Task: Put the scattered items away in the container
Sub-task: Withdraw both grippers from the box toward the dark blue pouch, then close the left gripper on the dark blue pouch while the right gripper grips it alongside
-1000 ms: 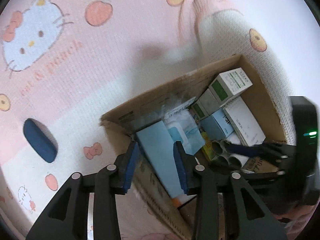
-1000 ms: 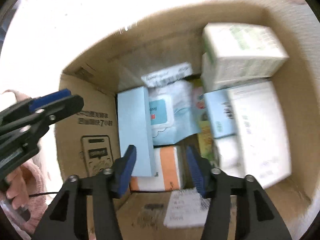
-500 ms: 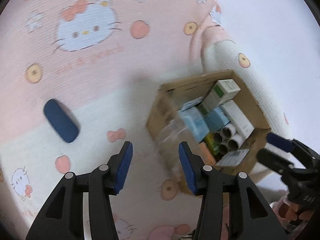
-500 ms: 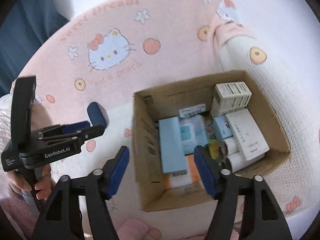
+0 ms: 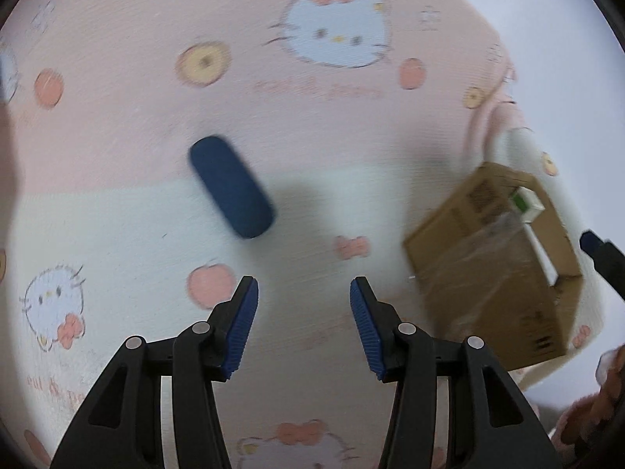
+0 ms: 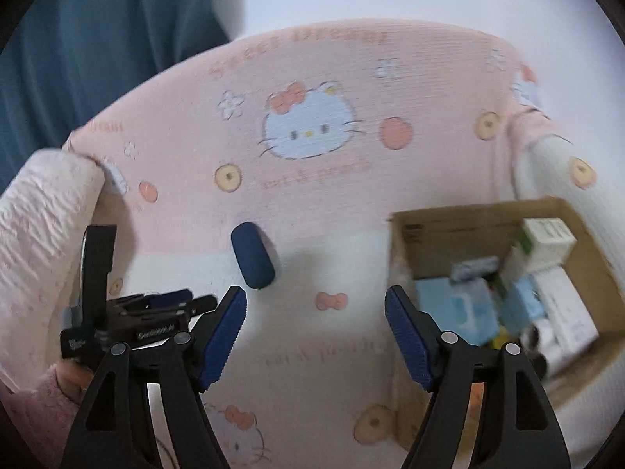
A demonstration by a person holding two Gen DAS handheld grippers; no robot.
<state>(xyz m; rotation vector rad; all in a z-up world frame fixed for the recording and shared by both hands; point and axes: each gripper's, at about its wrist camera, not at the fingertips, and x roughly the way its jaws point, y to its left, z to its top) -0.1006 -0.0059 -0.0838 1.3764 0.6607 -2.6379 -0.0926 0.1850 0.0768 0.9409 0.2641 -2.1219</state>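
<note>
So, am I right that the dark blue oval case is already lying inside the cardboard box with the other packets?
Not quite: the dark blue oval case still lies on the pink blanket, well apart from the cardboard box; the right wrist view shows it. The other packets are indeed in the box.

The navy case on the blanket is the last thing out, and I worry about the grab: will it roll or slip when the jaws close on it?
The navy case looks like a rounded oblong lying flat, so it probably won't roll. Its matte, smooth-looking shell and curved sides might slip unless pinched across the narrow width. The soft blanket under it may give if pressed.
</note>
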